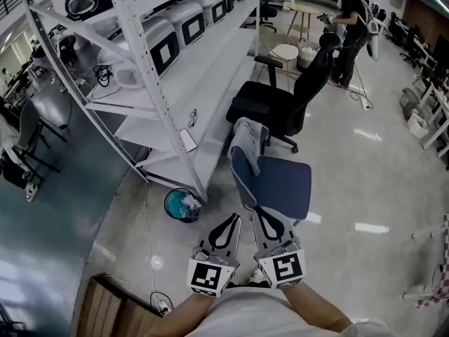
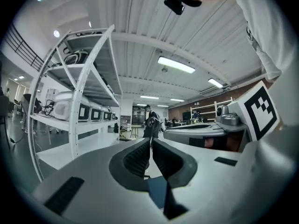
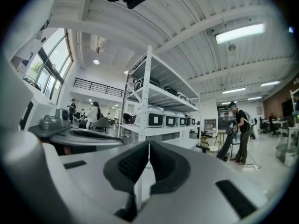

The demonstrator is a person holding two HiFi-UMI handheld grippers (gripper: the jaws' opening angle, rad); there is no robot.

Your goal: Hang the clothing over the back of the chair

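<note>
Clothing (image 1: 250, 137), a pale grey, crumpled piece, lies draped over the top of the blue chair's (image 1: 286, 182) back, beside the white shelving (image 1: 210, 111). It sits ahead of my fingers, apart from both pairs. My left gripper (image 1: 233, 218) and right gripper (image 1: 258, 212) hover side by side near the chair, each with its fingers pressed together on nothing. How far the cloth hangs down the back's far side is hidden from me.

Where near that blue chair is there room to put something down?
The blue padded seat is bare; glossy floor lies open on its side away from the white metal shelving. A teal bin crowds the shelving side; a black office chair stands behind.
</note>
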